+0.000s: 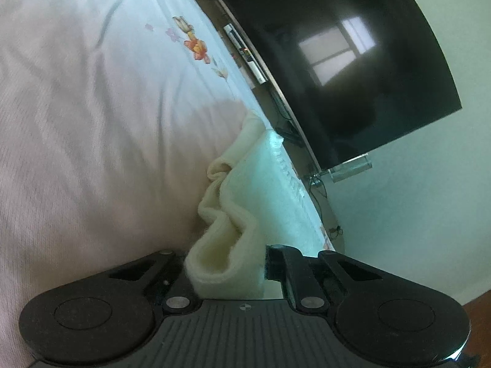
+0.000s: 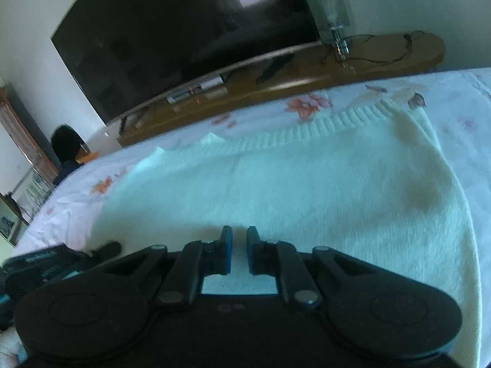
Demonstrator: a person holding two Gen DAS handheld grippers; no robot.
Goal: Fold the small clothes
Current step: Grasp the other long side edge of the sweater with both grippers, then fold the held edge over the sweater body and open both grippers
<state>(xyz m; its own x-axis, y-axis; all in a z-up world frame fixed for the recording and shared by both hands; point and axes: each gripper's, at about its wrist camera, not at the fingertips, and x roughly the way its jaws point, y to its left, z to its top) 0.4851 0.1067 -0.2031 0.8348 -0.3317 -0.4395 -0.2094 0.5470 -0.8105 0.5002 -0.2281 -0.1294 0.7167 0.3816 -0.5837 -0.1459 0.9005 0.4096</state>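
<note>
While the floral bedsheet takes up most of both views, the cream knit sweater lies spread flat on it, ribbed hem toward the big dark TV on its wooden stand. My left claw is clamped on a bunched-up fold of that sweater near the bed's edge. My right claw sits low over the knit, its 2 jaws nearly together, a thin gap showing, nothing pinched that I can see.

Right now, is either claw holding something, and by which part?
The left claw is shut on a bunched edge of the cream sweater. The right claw is nearly closed over the sweater's body; whether it pinches fabric cannot be told.
</note>
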